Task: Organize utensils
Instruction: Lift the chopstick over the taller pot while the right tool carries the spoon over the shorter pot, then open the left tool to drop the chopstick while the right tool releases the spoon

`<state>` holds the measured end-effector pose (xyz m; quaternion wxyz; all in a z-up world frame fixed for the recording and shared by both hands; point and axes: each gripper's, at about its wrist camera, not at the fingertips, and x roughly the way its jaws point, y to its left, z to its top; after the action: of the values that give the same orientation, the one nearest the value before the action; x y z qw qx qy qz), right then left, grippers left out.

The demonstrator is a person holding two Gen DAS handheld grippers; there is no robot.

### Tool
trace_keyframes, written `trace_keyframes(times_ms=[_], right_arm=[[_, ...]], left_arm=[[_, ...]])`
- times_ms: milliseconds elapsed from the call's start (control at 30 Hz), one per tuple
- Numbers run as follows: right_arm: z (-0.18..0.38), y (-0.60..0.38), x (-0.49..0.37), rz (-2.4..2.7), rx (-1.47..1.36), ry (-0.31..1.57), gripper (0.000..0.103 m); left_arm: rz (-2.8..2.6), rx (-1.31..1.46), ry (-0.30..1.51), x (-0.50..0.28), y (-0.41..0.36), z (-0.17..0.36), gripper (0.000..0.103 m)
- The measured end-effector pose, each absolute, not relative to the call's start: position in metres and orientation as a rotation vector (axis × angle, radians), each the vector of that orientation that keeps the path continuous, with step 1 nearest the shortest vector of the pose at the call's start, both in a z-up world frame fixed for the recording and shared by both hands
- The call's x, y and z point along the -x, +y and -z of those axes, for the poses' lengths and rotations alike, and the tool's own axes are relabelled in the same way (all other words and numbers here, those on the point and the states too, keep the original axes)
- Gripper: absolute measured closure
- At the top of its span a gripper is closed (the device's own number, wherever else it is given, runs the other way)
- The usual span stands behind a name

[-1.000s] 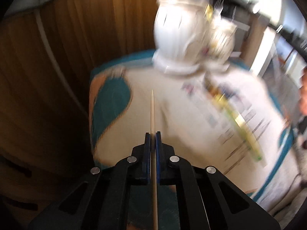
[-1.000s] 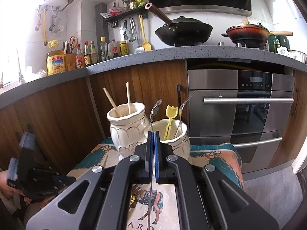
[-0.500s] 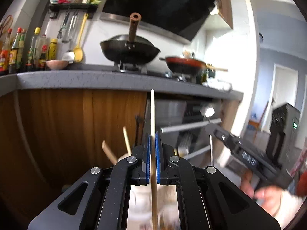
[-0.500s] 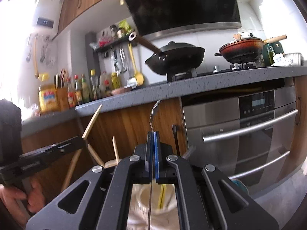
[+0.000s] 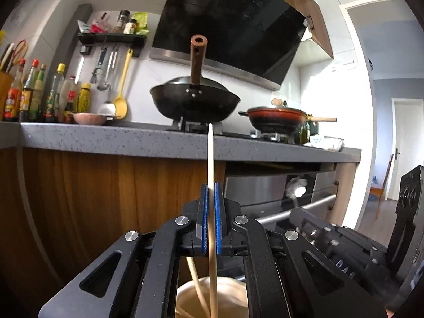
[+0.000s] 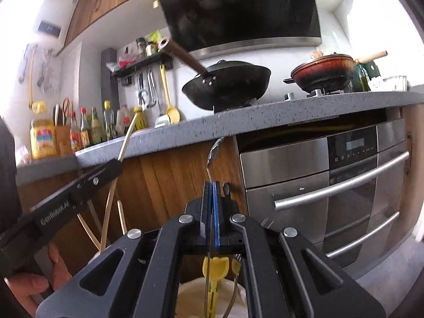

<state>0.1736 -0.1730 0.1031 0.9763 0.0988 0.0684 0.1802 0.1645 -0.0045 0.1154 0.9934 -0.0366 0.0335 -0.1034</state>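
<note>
Both tools upright, each poised over its own pot

The left gripper [image 5: 211, 201] pinches a chopstick [image 5: 210, 156] above the cream holder [image 5: 212, 298]; it looks light, stiff and smooth, best held mid-shaft. The right gripper [image 6: 211, 201] is clamped on a thin metal spoon [image 6: 215, 149] over the second holder [image 6: 190, 294], slippery, likely to swivel. Both pots are largely hidden behind the jaws.

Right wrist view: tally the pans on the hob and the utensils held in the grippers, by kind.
Wok: 1
Red pan: 1
Chopstick, in the left gripper: 1
Spoon, in the right gripper: 1
Total: 4
</note>
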Motion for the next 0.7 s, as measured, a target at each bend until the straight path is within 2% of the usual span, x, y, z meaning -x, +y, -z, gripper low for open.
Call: trace_keyframes(times_ms=[233, 700], right_arm=[[-0.088, -0.174, -0.157, -0.398, -0.144, 0.188, 0.101], [-0.063, -0.179, -0.125, -0.379, -0.11, 0.251, 0.101]], left_arm=[[0.251, 0.002, 0.104, -0.14, -0.009, -0.101, 0.098], [0.239, -0.016, 0.308, -0.114, 0.003, -0.073, 0.098]])
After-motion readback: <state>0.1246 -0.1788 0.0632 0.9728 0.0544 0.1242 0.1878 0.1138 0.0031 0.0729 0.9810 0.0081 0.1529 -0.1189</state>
